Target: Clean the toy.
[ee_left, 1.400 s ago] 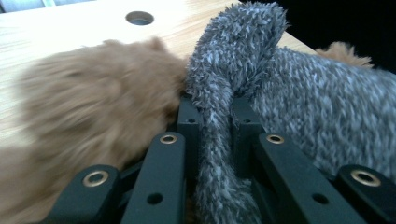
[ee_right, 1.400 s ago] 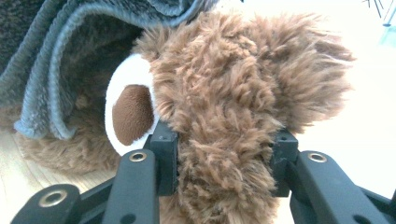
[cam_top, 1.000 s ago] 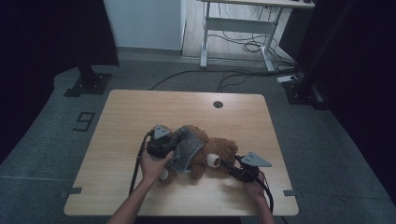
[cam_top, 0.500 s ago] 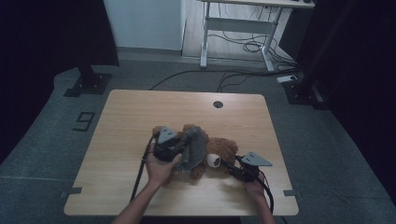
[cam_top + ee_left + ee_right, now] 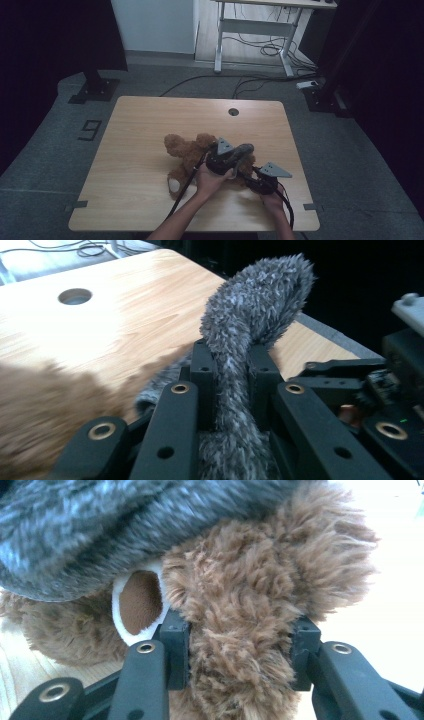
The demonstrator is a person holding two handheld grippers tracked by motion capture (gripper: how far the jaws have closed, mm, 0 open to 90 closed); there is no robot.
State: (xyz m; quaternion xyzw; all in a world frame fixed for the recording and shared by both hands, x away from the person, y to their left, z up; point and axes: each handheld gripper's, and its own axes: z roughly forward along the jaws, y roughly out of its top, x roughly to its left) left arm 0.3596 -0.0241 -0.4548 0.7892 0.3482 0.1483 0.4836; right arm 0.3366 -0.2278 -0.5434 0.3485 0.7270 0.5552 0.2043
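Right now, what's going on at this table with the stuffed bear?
A person works two handheld grippers on a brown teddy bear lying on the wooden table. The left gripper is shut on a grey fuzzy piece of fabric, lifted near the bear's right side in the high view. The right gripper clamps a furry brown part of the bear, with the grey fabric draped just above it. What the grey piece is, a garment or a hat, I cannot tell.

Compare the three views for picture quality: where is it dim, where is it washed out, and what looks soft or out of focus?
High view: dim, dark surroundings, brown teddy bear small but readable. Left gripper view: glare bleaches the table; the grey fuzzy cloth is sharp, the near brown fur blurred. Right gripper view: background at upper right blown white; fur crisp.
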